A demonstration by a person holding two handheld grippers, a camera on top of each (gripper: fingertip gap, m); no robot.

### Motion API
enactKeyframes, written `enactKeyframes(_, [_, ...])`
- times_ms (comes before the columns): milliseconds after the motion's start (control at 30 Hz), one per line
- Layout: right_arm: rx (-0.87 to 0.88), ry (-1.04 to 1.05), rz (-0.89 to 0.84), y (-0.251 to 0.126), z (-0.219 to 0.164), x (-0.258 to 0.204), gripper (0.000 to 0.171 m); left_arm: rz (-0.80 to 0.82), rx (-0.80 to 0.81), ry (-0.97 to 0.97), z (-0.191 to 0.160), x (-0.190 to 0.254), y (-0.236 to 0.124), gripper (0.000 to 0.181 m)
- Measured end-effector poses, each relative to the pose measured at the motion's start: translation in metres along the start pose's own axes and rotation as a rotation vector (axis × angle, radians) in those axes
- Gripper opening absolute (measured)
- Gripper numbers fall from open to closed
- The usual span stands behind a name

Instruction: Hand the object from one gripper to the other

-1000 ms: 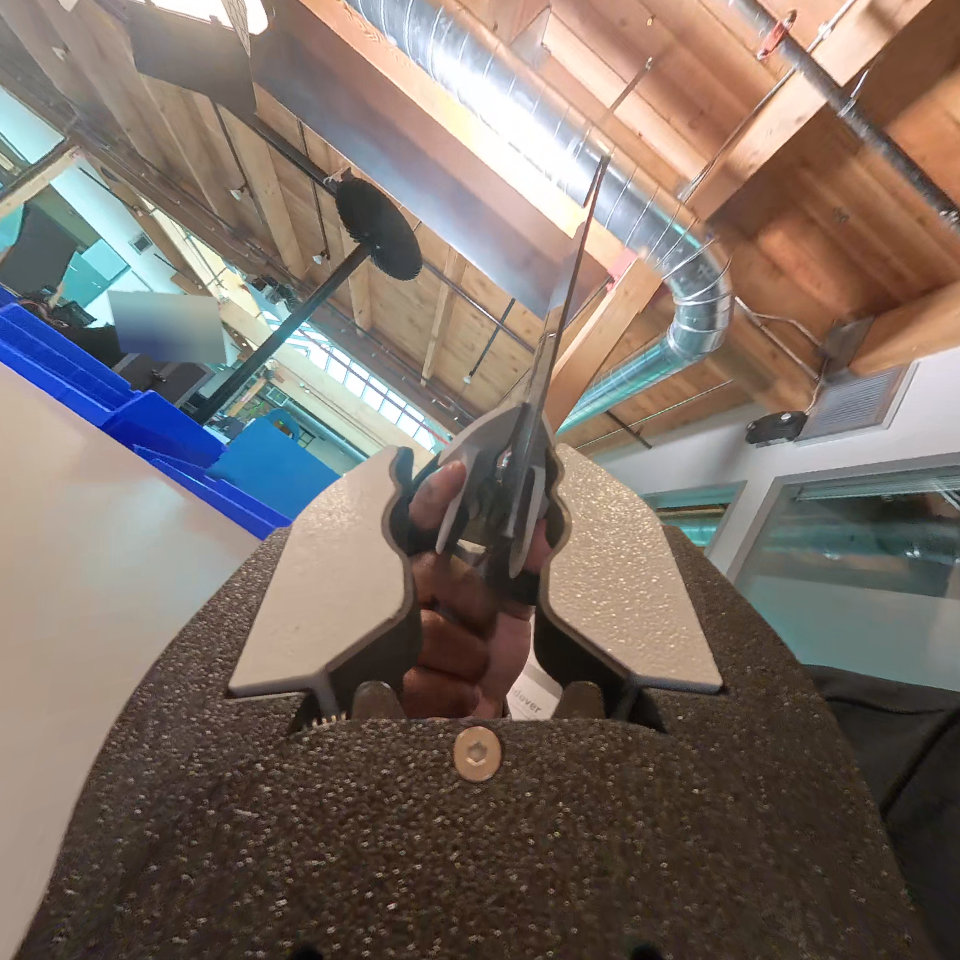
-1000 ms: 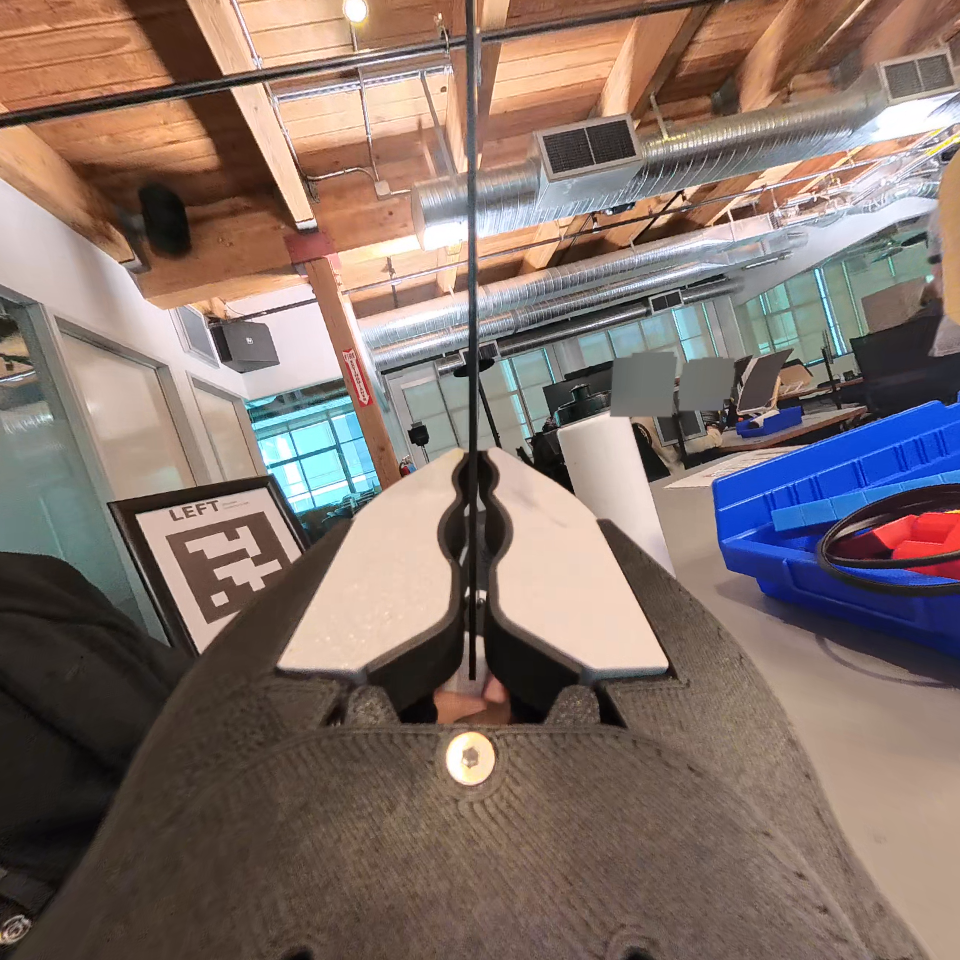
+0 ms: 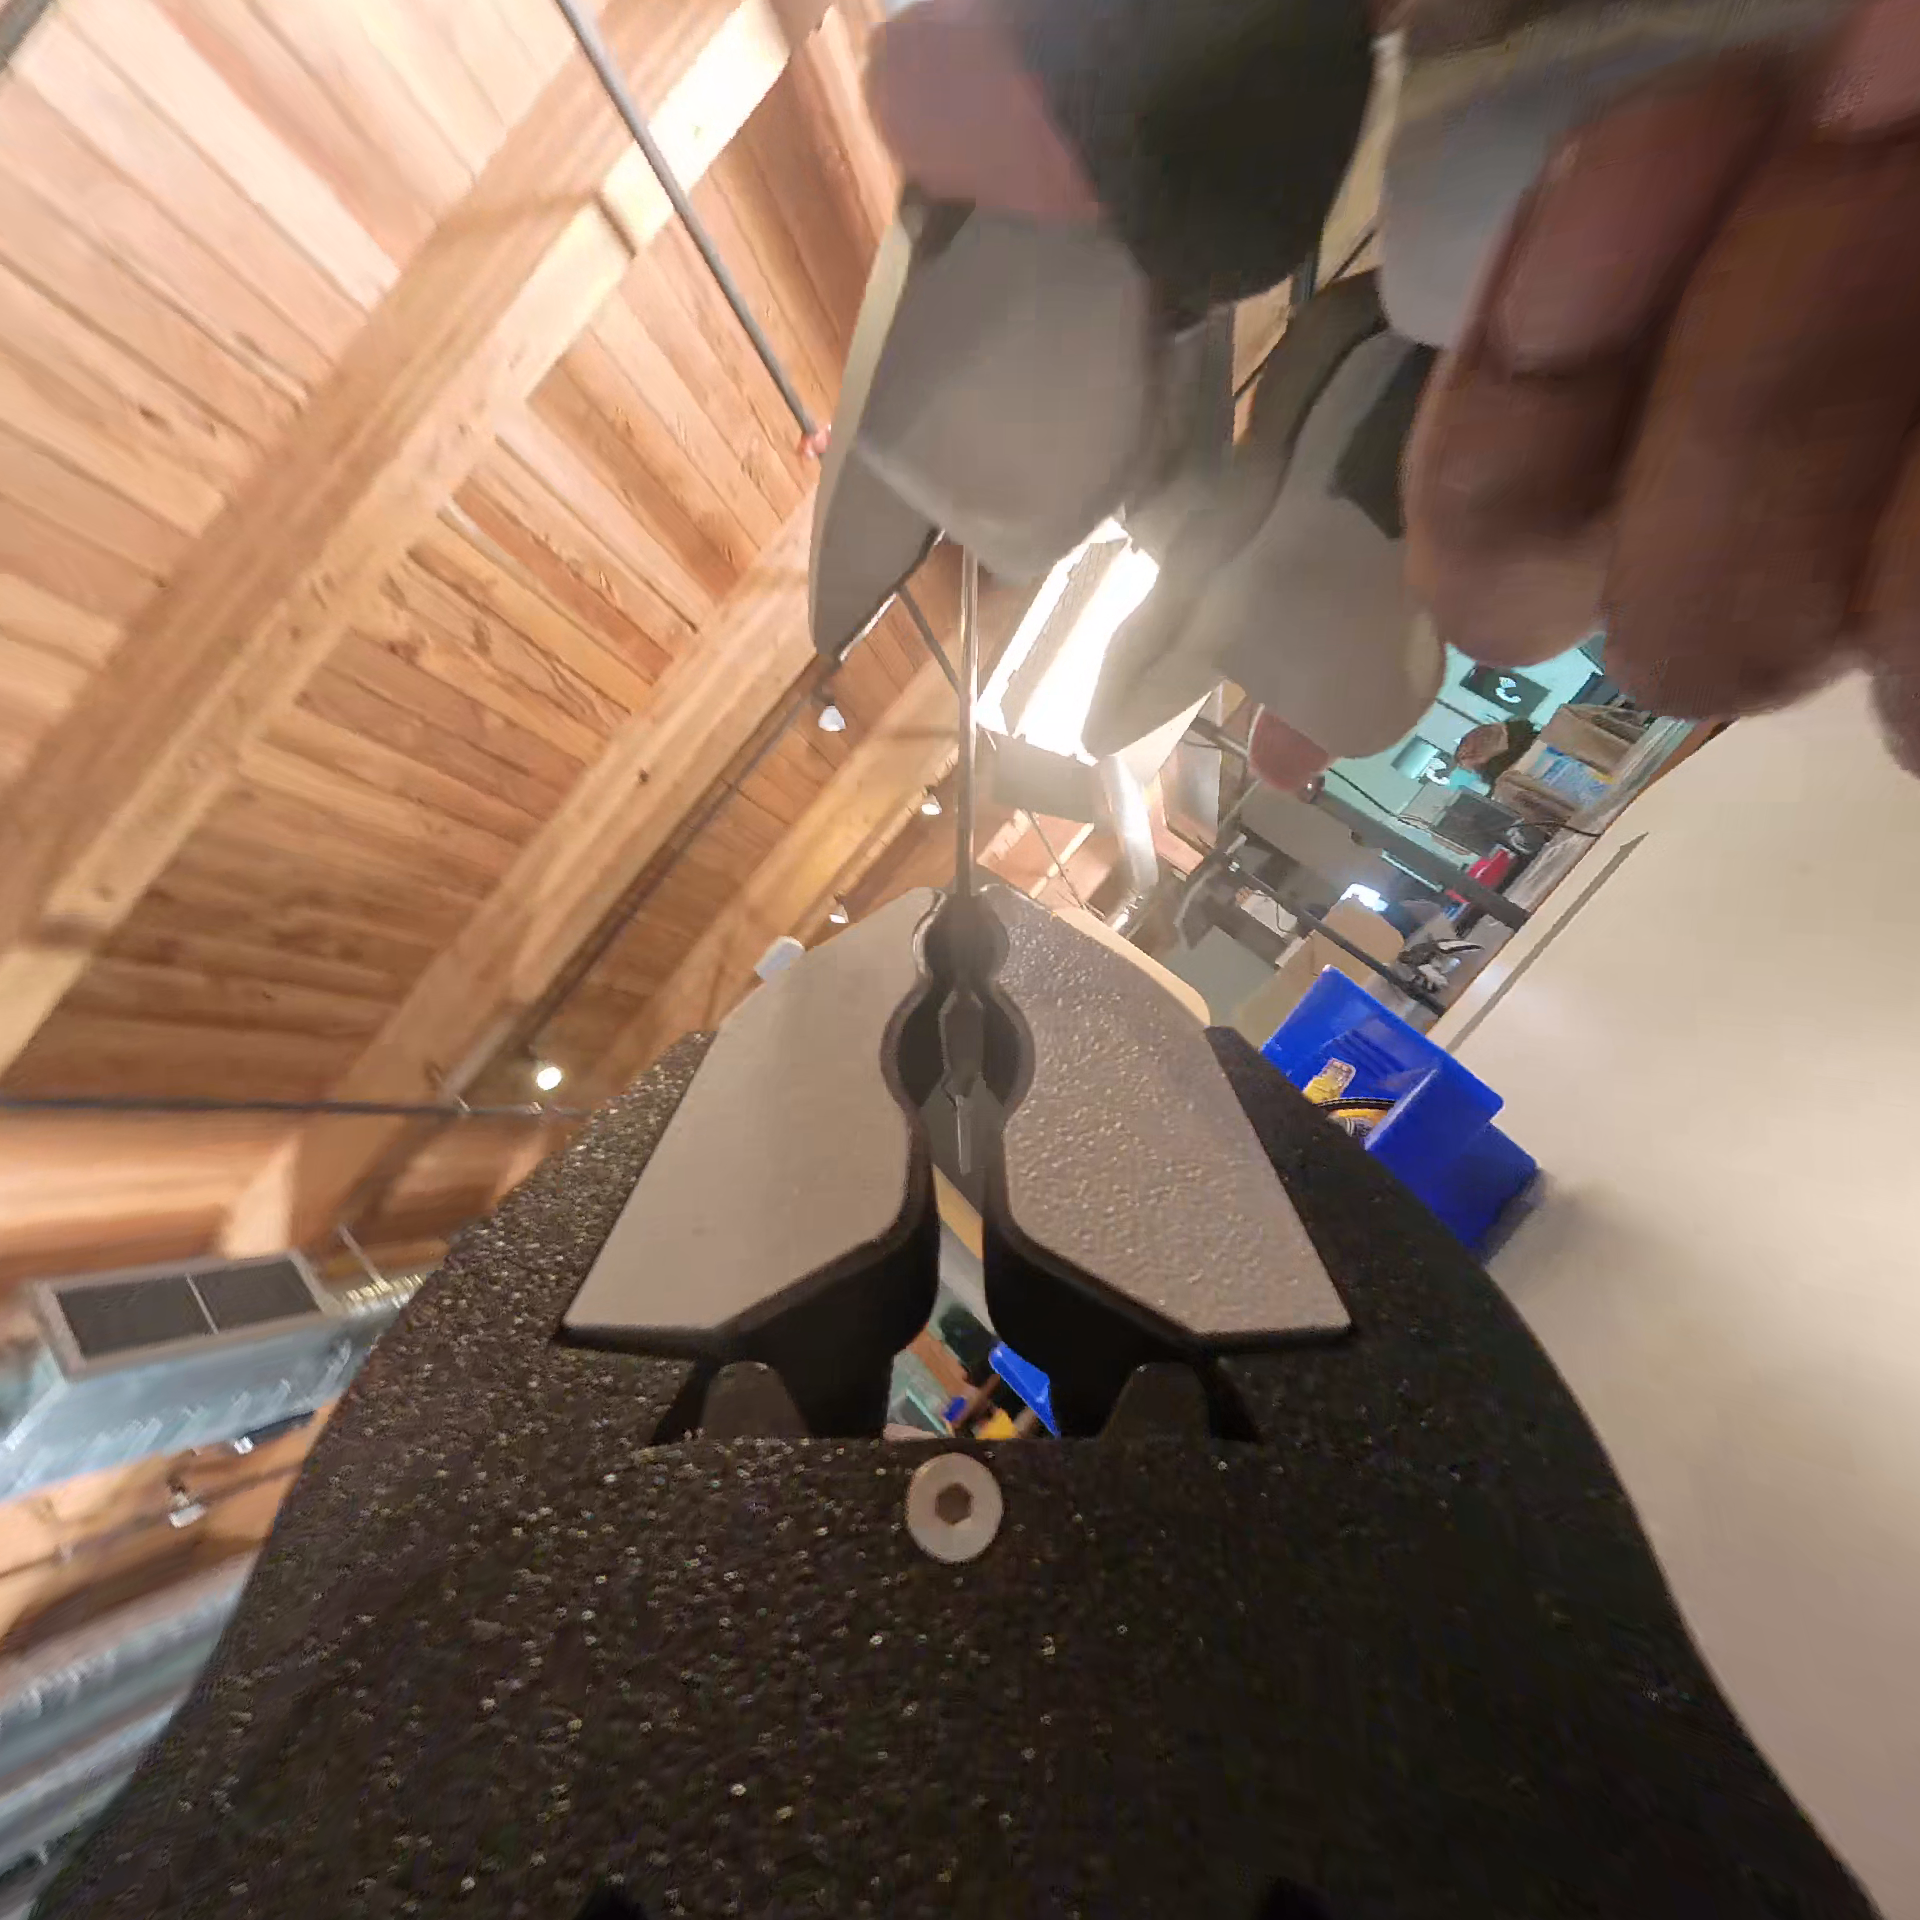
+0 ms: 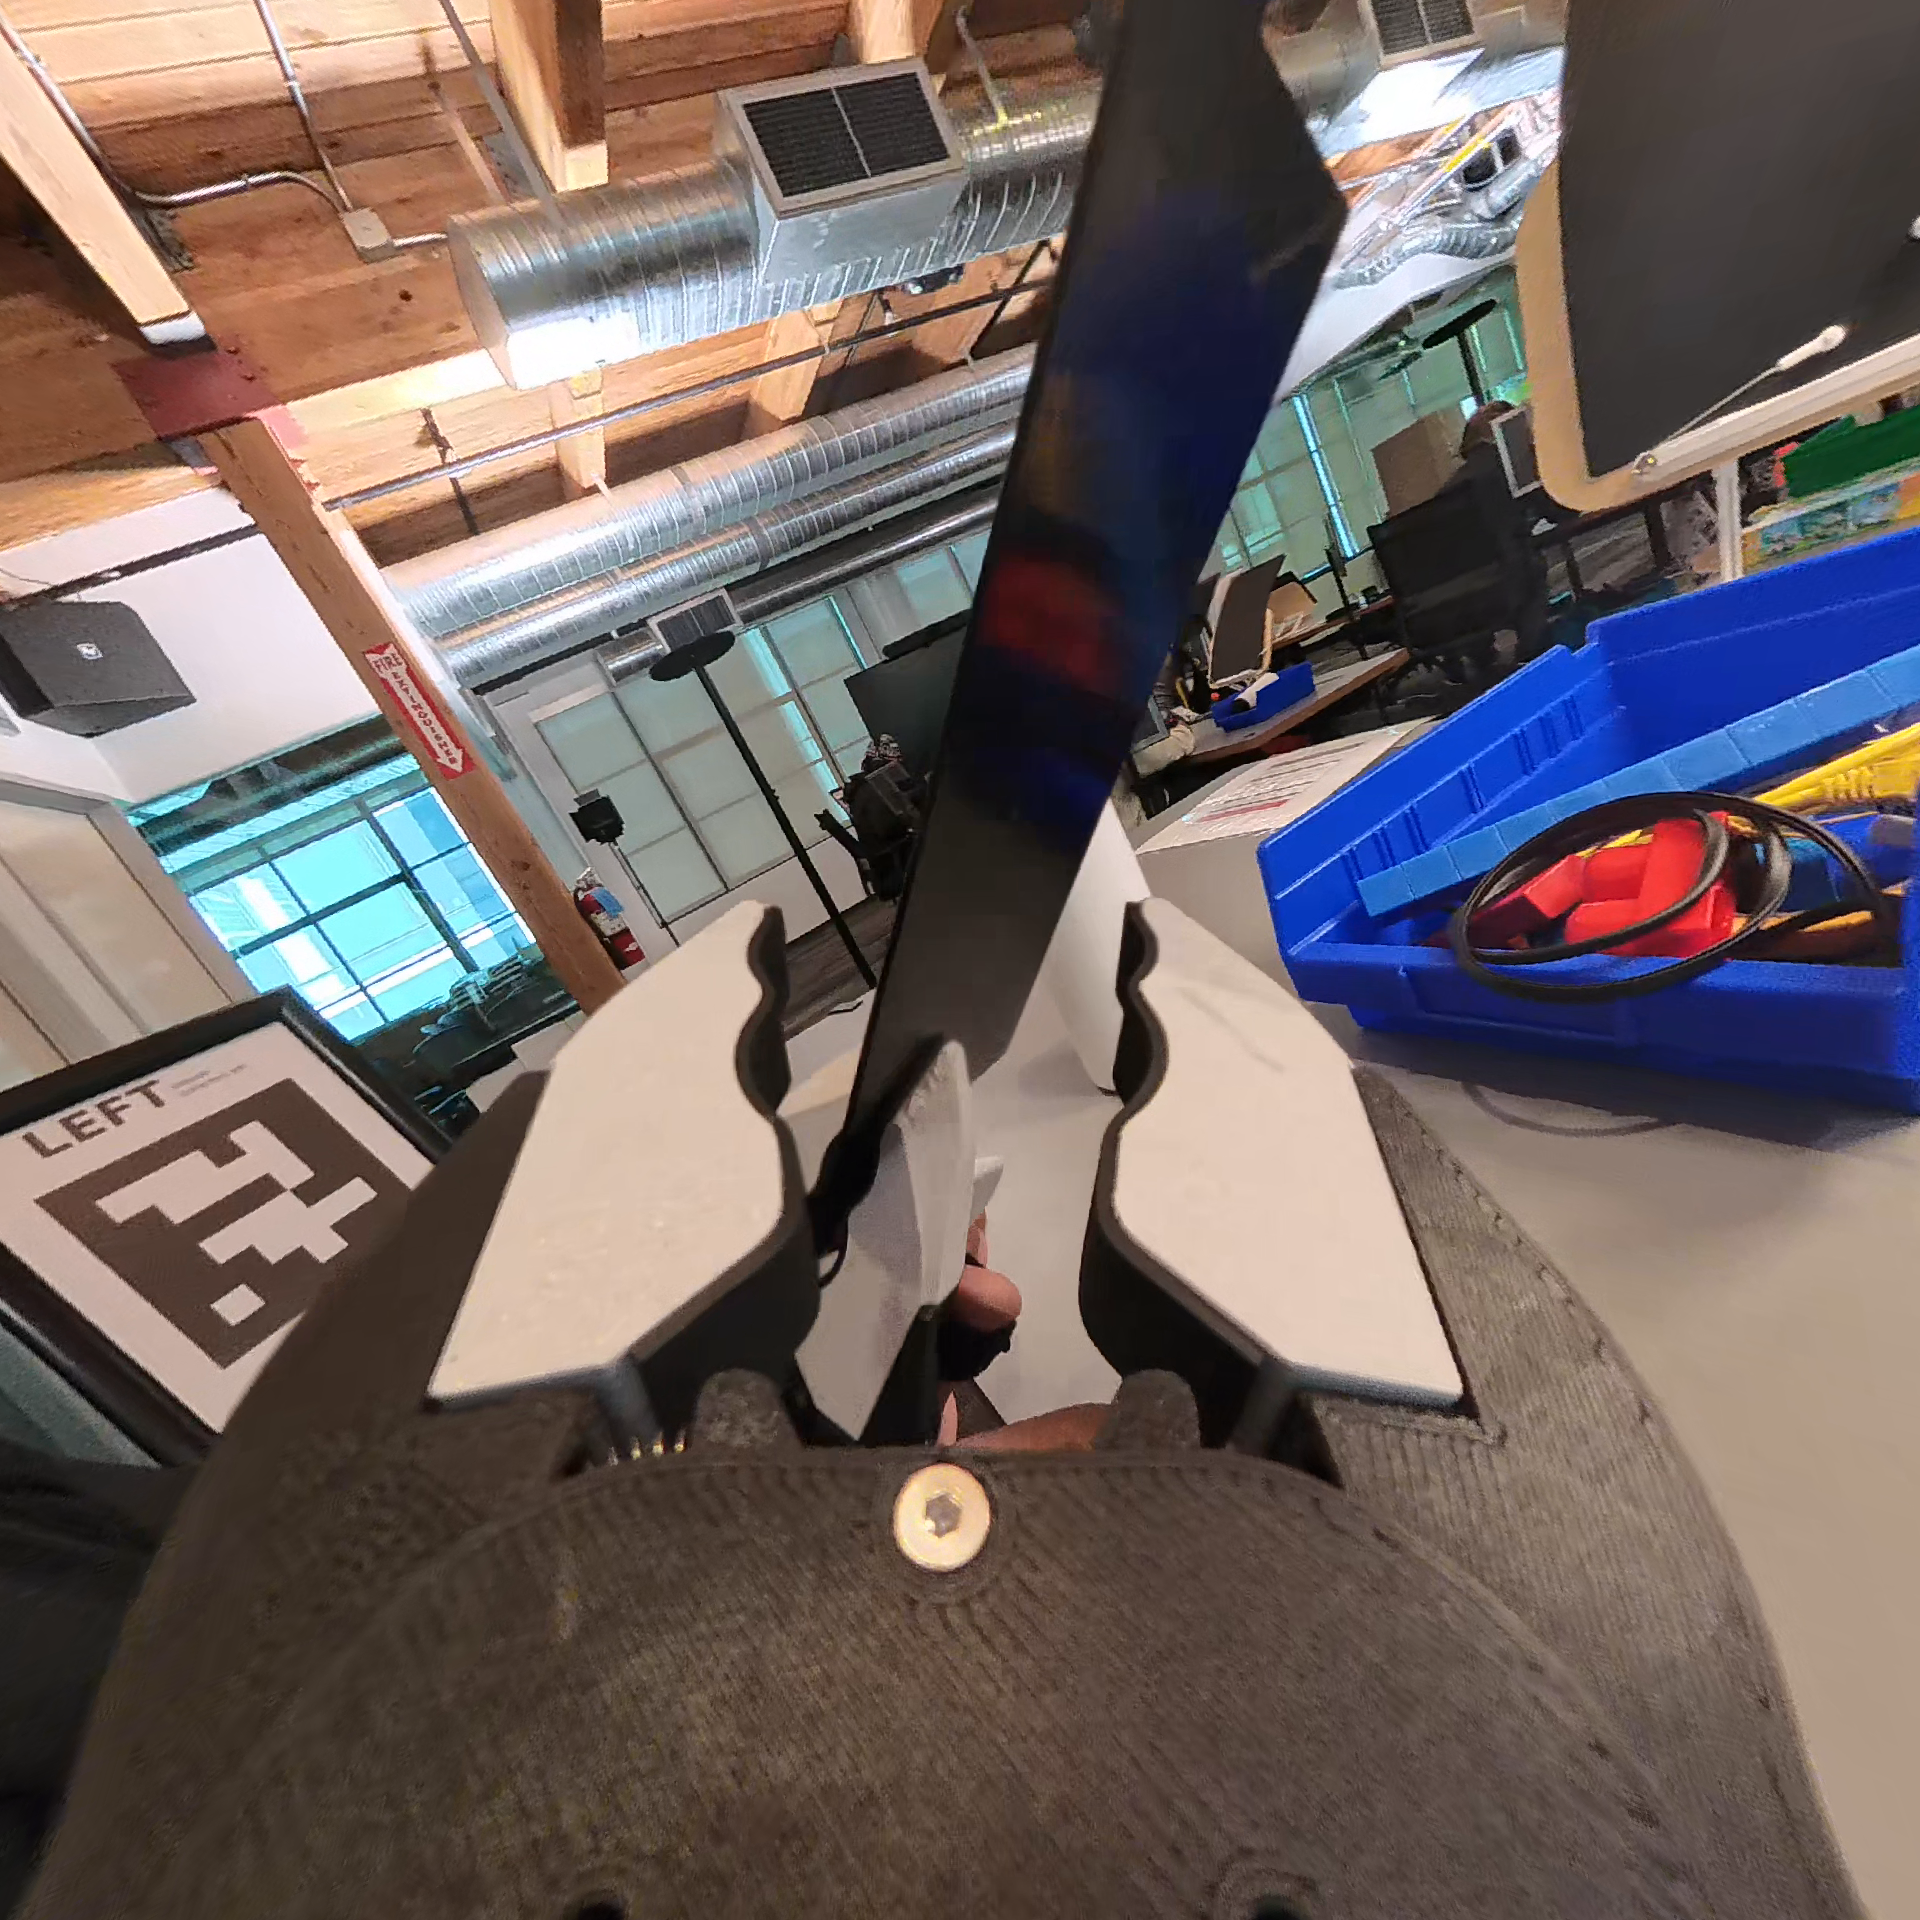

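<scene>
Closest in the left wrist view, the left gripper (image 3: 961, 940) has its jaws clenched on a thin, flat black strip (image 3: 968, 727), seen edge-on here as a dark line rising from between the grey fingertips. Just above, blurred and filling the top of that view, is the right gripper (image 3: 1049, 499), with a person's hand (image 3: 1662, 416) wrapped around it; the strip's upper end reaches up between its pale fingers. In the right wrist view, the right gripper (image 4: 951, 971) has its jaws spread wide apart, touching nothing, and the black strip (image 4: 1091, 582) stands tilted in the gap between them, its glossy face catching blue and red reflections. Low in that gap, one pale finger of the left gripper (image 4: 914, 1216) presses against the strip's bottom end. Beyond, on the right, a blue bin (image 4: 1558, 883) sits on the grey surface (image 4: 1662, 1351), holding red blocks (image 4: 1600, 914) and a coil of black cable (image 4: 1621, 977). On the left, a framed black-and-white marker sign (image 4: 197, 1195) stands upright. Farther off are a wooden post (image 4: 416, 748), tall windows, and silver ducts (image 4: 727, 260) under a timber ceiling.
</scene>
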State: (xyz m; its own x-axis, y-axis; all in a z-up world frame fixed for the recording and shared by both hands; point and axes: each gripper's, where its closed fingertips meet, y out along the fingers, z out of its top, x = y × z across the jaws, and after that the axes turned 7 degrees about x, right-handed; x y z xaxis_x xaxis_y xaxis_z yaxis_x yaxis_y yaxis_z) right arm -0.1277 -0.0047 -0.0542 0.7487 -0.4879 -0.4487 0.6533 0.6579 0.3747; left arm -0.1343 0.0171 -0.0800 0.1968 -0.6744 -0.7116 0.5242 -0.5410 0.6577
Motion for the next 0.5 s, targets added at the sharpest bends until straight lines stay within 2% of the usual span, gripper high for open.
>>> enactKeyframes(100, [-0.012,0.005,-0.03,-0.002,0.0,0.008,0.051,-0.042,0.064,0.03,0.009,0.01,-0.002,0.002])
enactKeyframes(133, [-0.02,-0.011,-0.046,-0.002,-0.001,0.012,0.034,-0.083,0.097,0.012,0.013,0.016,-0.003,0.003])
enactKeyframes(167, [-0.027,-0.041,-0.069,-0.004,-0.001,0.017,0.021,-0.153,0.14,-0.029,0.018,0.026,-0.004,0.01])
enactKeyframes(200, [-0.039,-0.086,-0.089,-0.006,-0.001,0.022,0.009,-0.262,0.188,-0.086,0.022,0.038,-0.007,0.027])
enactKeyframes(267, [-0.061,-0.183,-0.076,-0.008,0.002,0.026,0.005,-0.511,0.267,-0.22,0.029,0.06,-0.021,0.032])
enactKeyframes(300, [-0.066,-0.248,-0.085,-0.009,0.006,0.029,0.002,-0.55,0.292,-0.286,0.03,0.058,-0.025,0.031])
enactKeyframes(400, [-0.097,-0.529,-0.078,-0.014,0.014,0.033,0.003,-0.593,0.305,-0.526,0.028,0.035,-0.026,0.033])
enactKeyframes(500, [-0.122,-0.795,-0.006,-0.018,0.013,0.024,0.002,-0.566,0.307,-0.831,0.024,0.002,-0.019,0.037])
